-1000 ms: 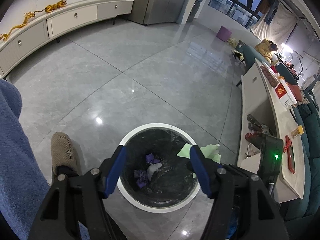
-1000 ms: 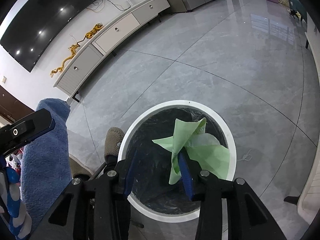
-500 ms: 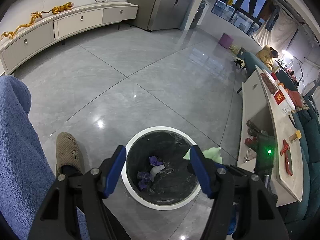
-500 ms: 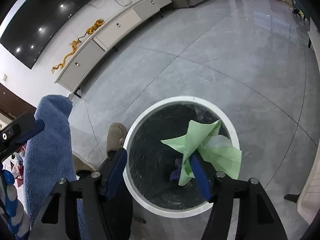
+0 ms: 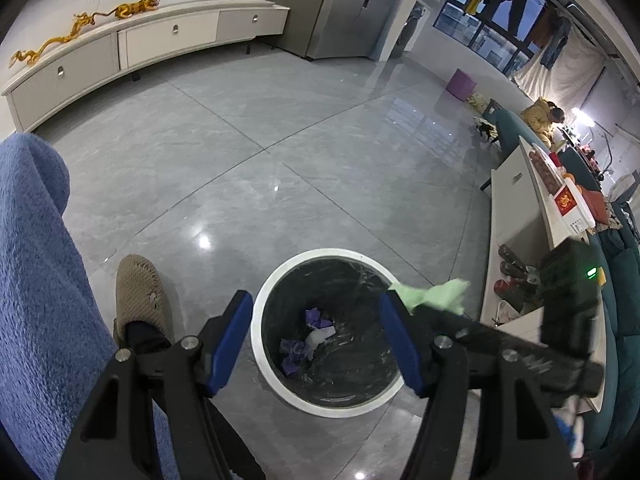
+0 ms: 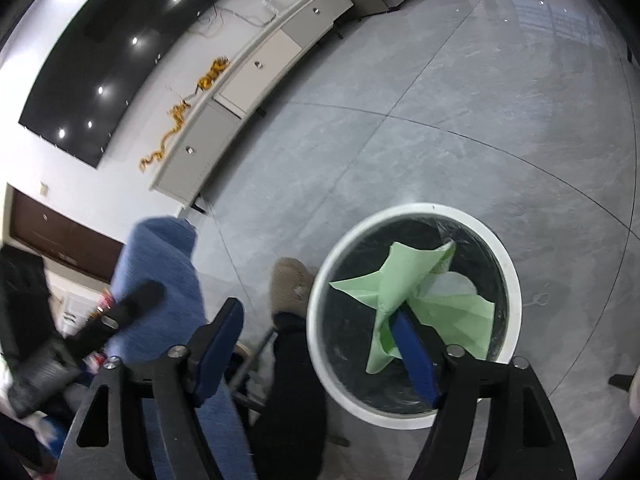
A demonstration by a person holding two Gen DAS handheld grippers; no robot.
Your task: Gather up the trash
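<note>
Left gripper [image 5: 316, 342]: blue-padded fingers spread wide, nothing between them, hovering above the near rim of the trash bin [image 5: 280, 292].

Right gripper [image 6: 320, 344]: fingers spread wide apart. Green paper [image 6: 404, 296], crumpled and fanned out, sits against the right finger [image 6: 412, 350] directly over the bin mouth; whether it clings to the pad or is already loose, cannot tell. In the left wrist view the same paper pokes out behind the left gripper's right finger, at the bin's right rim.

Bin: round, white rim, black liner. At the bottom, purple scraps [image 5: 298, 350] and a white scrap [image 5: 322, 334] lie together.

Just left of the bin: person's foot in a tan knitted slipper [image 5: 138, 296] on the grey tiled floor [image 5: 280, 152]. Blue fleece sleeve [image 5: 36, 280] fills the near left.

Right: white low table [image 5: 516, 208] with a red-and-white box [image 5: 570, 206], teal sofa [image 5: 618, 280] beside it.

Far left: long white cabinet [image 5: 160, 44] along the wall, a yellow dragon ornament [image 5: 80, 28] on top. Far: steel fridge [image 5: 340, 4], purple stool [image 5: 460, 84].
</note>
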